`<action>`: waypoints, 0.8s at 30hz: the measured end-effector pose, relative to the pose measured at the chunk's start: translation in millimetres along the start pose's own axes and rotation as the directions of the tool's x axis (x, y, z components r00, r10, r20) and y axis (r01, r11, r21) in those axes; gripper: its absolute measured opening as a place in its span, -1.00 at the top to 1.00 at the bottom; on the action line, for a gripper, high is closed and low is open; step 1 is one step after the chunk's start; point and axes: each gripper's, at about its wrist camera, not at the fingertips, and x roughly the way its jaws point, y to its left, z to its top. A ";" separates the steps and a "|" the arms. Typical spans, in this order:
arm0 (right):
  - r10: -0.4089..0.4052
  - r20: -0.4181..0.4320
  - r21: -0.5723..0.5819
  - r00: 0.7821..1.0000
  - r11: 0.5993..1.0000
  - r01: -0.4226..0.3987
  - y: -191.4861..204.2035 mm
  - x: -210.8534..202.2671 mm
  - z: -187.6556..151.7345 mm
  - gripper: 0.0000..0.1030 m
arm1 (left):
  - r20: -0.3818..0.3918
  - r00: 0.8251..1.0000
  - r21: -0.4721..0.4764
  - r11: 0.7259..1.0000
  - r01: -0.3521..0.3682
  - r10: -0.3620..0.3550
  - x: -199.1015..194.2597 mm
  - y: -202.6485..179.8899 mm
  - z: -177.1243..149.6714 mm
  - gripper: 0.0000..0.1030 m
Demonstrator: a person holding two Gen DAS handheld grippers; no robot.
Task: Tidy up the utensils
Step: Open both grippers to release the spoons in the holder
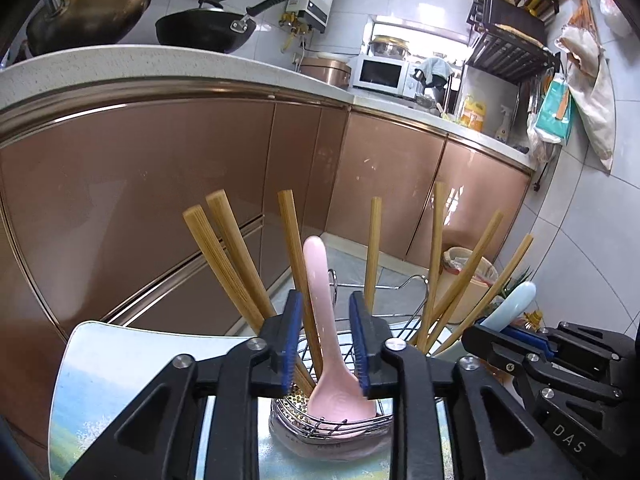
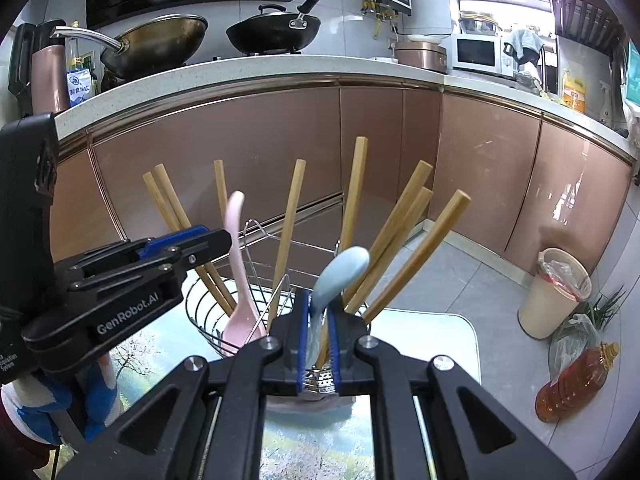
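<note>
A wire utensil holder (image 1: 340, 426) stands on a small table printed with a landscape (image 1: 120, 368). Several bamboo chopsticks (image 1: 232, 256) lean in it. The pink spoon (image 1: 320, 280) stands bowl down in the holder, handle up. My left gripper (image 1: 326, 300) is open, a pad on either side of that handle with a gap at each. In the right wrist view my right gripper (image 2: 321, 300) is shut on the neck of a pale blue spoon (image 2: 344, 264), above the holder (image 2: 200, 304) among more chopsticks (image 2: 400, 224). The left gripper (image 2: 224, 240) shows beside the pink spoon (image 2: 236, 232).
Brown cabinet doors (image 2: 260, 152) run behind the table under a white counter with two woks (image 2: 276, 28). On the tiled floor to the right stand a cream bin (image 2: 556, 292) and an oil bottle (image 2: 572, 384). A gloved hand (image 2: 96, 400) is at lower left.
</note>
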 end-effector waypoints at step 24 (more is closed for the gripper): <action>-0.033 -0.018 0.064 0.999 0.997 0.034 -5.7 -27.7 0.6 0.42 | 0.040 0.999 -0.020 0.999 -0.036 0.036 -74.3 19.5 -0.8 -0.08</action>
